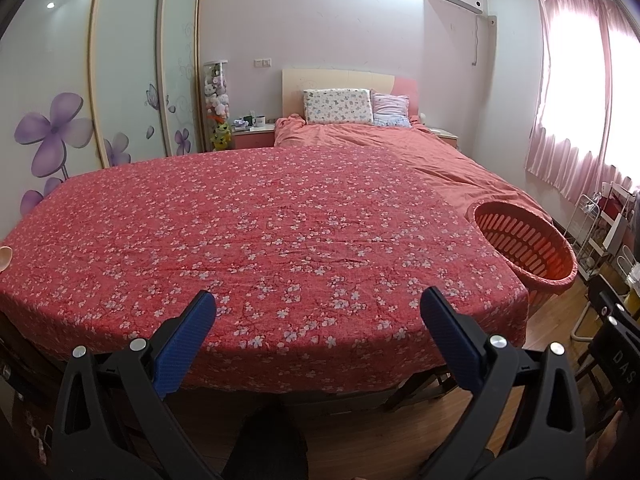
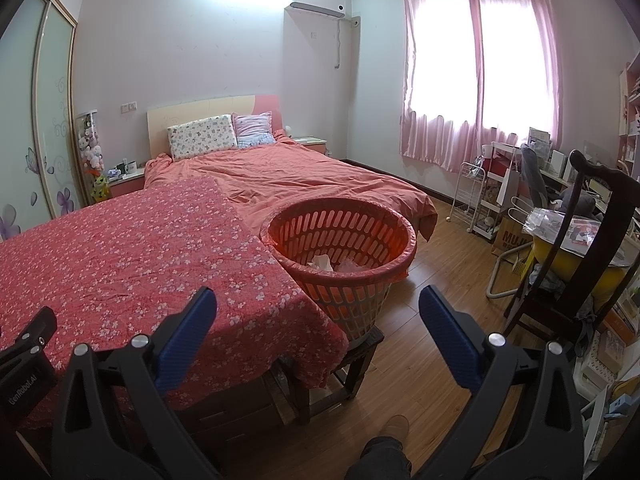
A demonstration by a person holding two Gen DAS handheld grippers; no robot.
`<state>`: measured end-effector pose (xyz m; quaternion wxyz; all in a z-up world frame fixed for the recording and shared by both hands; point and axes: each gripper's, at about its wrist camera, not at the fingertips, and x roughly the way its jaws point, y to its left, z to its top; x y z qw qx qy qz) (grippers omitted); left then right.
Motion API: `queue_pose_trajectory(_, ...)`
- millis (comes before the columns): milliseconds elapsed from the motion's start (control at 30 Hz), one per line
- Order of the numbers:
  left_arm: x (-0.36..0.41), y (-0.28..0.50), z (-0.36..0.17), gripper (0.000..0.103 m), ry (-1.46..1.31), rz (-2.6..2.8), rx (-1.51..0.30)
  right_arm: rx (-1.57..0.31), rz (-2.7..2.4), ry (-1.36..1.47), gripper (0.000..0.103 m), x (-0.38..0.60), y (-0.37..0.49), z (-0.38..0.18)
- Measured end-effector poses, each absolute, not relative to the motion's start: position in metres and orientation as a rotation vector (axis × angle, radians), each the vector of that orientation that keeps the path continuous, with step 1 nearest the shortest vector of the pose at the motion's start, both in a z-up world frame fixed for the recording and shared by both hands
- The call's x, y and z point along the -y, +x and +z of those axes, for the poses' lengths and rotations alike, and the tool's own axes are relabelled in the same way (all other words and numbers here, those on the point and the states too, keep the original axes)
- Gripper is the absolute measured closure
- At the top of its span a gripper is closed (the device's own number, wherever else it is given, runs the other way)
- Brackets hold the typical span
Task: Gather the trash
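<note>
A red slatted plastic basket (image 2: pixel 340 248) stands on a dark wooden stool (image 2: pixel 340 364) at the table's right end, with crumpled white paper (image 2: pixel 322 262) lying in its bottom. The same basket (image 1: pixel 524 244) shows at the right in the left wrist view. My left gripper (image 1: pixel 318 306) hangs open over the near edge of the table's red flowered cloth (image 1: pixel 260 232), nothing between its blue pads. My right gripper (image 2: pixel 318 304) is open too, held before the basket and a little below its rim, empty. No loose trash shows on the cloth.
A bed (image 2: pixel 288 176) with a salmon cover lies behind the table. A dark wooden chair (image 2: pixel 576 248), a white rack (image 2: pixel 472 192) and cluttered shelves fill the right side. A small pale object (image 1: pixel 5 258) sits at the cloth's far left edge. Wooden floor (image 2: pixel 440 240) lies right of the stool.
</note>
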<state>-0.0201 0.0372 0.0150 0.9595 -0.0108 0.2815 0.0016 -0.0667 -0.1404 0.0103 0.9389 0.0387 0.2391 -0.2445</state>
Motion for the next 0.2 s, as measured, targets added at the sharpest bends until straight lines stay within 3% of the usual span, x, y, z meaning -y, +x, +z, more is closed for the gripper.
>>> queue_pose_trajectory(200, -0.0358, -0.0188, 0.0160, 0.002, -0.018, 0.000, -0.570, -0.489, -0.499, 0.079, 0.004, 0.1397, -0.0664, 0.0098)
